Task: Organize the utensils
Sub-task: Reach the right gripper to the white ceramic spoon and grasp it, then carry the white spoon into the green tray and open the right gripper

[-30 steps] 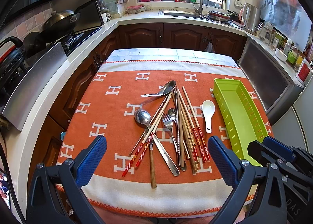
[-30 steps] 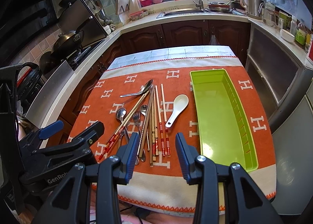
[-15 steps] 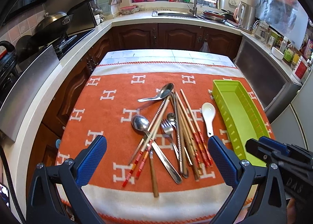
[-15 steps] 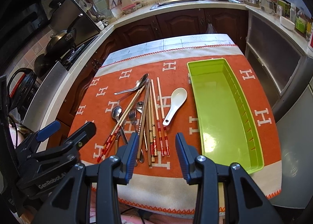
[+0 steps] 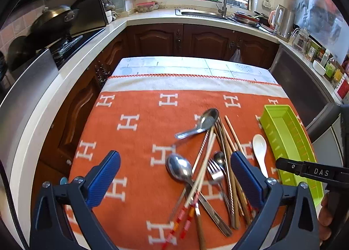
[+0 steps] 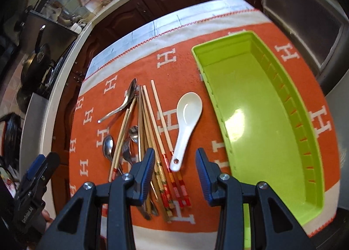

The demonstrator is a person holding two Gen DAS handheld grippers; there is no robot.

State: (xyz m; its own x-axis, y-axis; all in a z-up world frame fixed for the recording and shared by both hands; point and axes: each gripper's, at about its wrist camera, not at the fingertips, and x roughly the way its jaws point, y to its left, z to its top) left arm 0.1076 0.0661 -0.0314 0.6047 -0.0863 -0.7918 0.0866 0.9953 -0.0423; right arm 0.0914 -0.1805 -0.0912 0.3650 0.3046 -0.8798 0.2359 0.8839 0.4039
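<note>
Right gripper [image 6: 174, 167]: jaws wide apart, holding nothing, above white spoon [image 6: 186, 122] handle.
Left gripper [image 5: 174, 175]: spread wide, empty.
Right view only: green tray [image 6: 309, 123] interior bare.

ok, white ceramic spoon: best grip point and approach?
Grip the white spoon mid-handle, coming from above with the right gripper, fingers across the handle. It lies flat, bowl up and apart from the chopsticks; the handle is its narrowest part.

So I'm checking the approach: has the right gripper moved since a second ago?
Yes. The right gripper has dropped closer and tilted down toward the white spoon; the green tray looms larger.
</note>
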